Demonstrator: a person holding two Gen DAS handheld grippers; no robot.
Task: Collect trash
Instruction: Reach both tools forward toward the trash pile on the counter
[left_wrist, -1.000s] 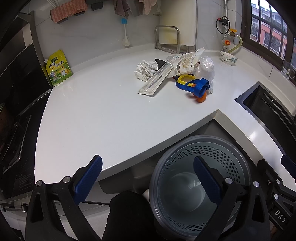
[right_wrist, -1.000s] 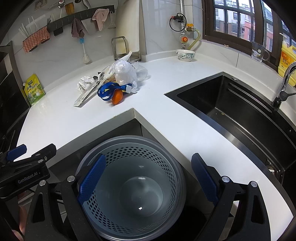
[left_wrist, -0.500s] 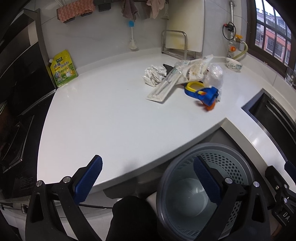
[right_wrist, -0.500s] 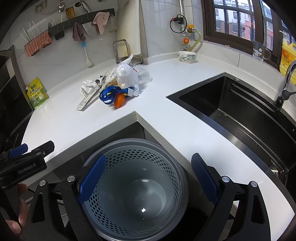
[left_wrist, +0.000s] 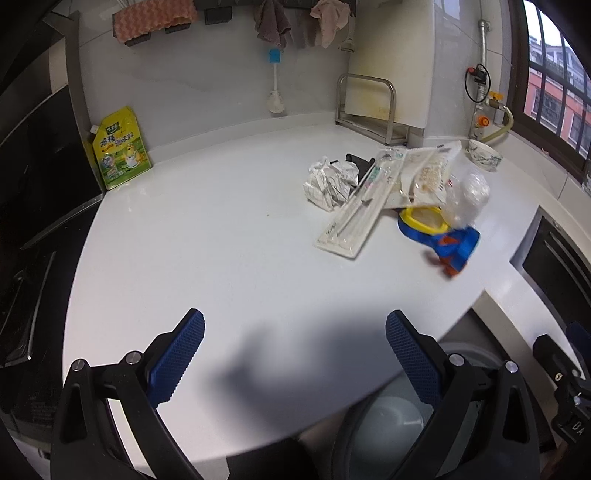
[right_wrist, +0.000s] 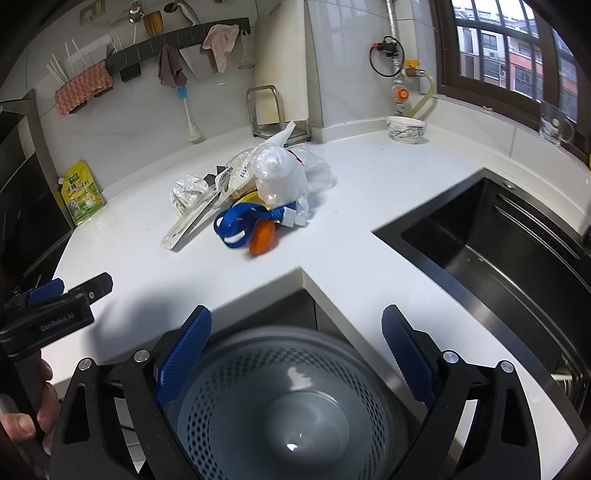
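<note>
A heap of trash lies on the white counter (left_wrist: 221, 240): crumpled paper (left_wrist: 327, 181), a long clear package (left_wrist: 354, 218), a printed snack bag (left_wrist: 424, 173), a clear plastic bag (right_wrist: 277, 173), a blue strap (right_wrist: 240, 225) and an orange piece (right_wrist: 263, 238). A grey perforated bin (right_wrist: 280, 398) stands on the floor below the counter's inner corner. My left gripper (left_wrist: 295, 332) is open and empty above the counter's front part, well short of the heap. Directly over the bin my right gripper (right_wrist: 295, 325) hangs open, also empty.
A black sink (right_wrist: 498, 258) is sunk into the counter at the right. A patterned bowl (right_wrist: 406, 129) and a metal rack (left_wrist: 365, 107) stand near the back wall. A yellow pouch (left_wrist: 120, 147) leans at the far left beside a dark stove (left_wrist: 26, 258).
The left gripper has moved up and forward, from over the bin's edge to over the counter. The right gripper has risen slightly and the heap looks nearer. Both stay open.
</note>
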